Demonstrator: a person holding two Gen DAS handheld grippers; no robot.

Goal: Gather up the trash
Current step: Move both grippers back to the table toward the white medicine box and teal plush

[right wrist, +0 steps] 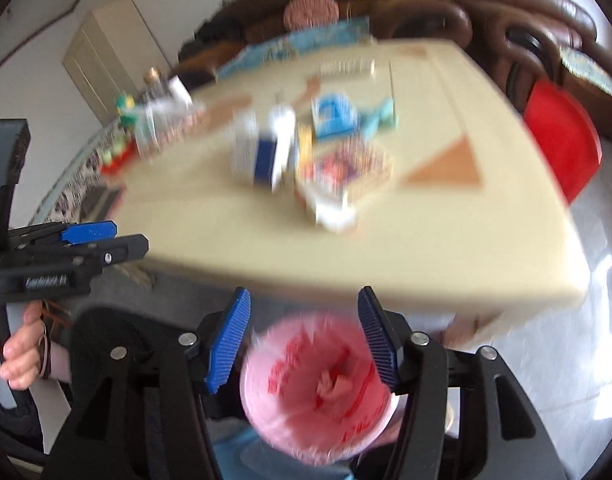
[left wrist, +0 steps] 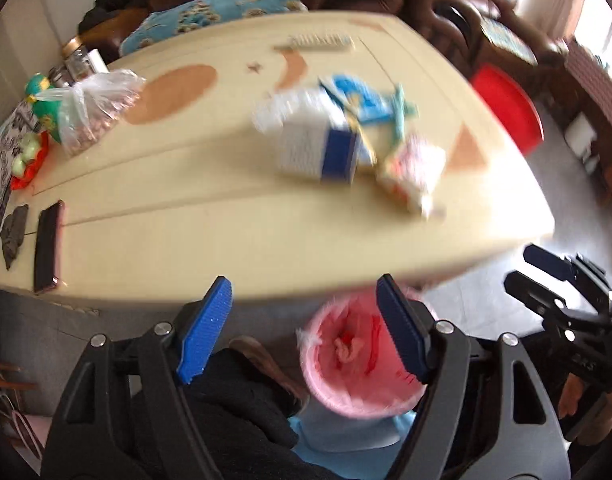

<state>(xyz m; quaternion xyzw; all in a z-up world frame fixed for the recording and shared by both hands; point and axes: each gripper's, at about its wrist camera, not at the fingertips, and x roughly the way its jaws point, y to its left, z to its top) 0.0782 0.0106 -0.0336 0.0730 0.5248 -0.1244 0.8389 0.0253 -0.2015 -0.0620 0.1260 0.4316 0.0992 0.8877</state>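
Blue pads on the left gripper (left wrist: 303, 330) and right gripper (right wrist: 303, 340) are wide apart, holding nothing. Pink bin (right wrist: 316, 394) sits below both. Trash (left wrist: 348, 146) lies ahead on the table (left wrist: 209, 216).

Motion blur smears the boxes and wrappers (right wrist: 306, 160) on the table (right wrist: 386, 240), leaving their labels unreadable. The pink-lined bin (left wrist: 354, 364) is partly hidden behind a blue finger pad (left wrist: 400, 334), its base cut off below.
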